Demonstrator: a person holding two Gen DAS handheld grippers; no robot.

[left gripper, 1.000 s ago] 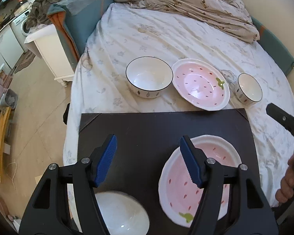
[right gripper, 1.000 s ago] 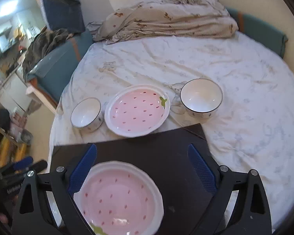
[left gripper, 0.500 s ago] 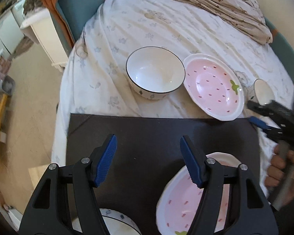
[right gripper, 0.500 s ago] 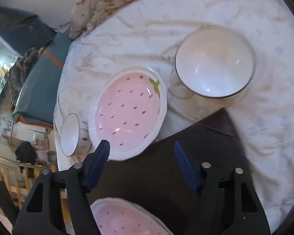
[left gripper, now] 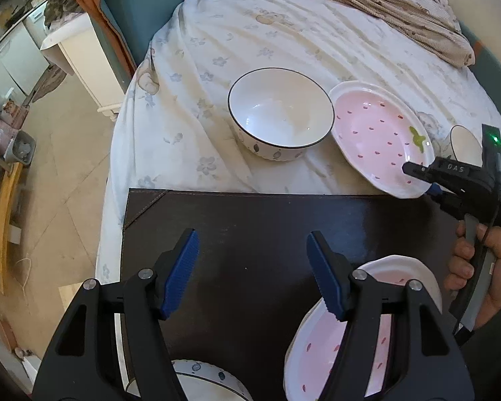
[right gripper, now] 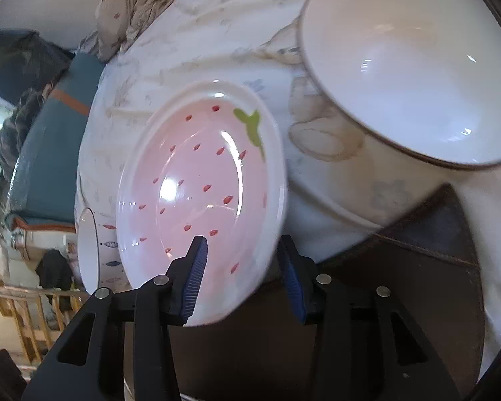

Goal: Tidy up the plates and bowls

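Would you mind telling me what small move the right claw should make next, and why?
Probably close on the rim. The right claw is open, its fingers either side of the near edge of the strawberry plate on the bedsheet, not visibly pinching it yet, so it cannot be lifted.

My left gripper (left gripper: pixel 252 272) hangs with its jaws spread wide, the blue ribbed pads (left gripper: pixel 180 272) apart and nothing between them. My right gripper (right gripper: pixel 242 275) has its jaws partly drawn in, one pad over the near rim of the pink strawberry plate (right gripper: pixel 200 183) and the other under it; whether they pinch the rim I cannot tell. From the left wrist view, my right hand (left gripper: pixel 487 274) is wrapped around that gripper's handle, its black nose reaching forward and to the left.
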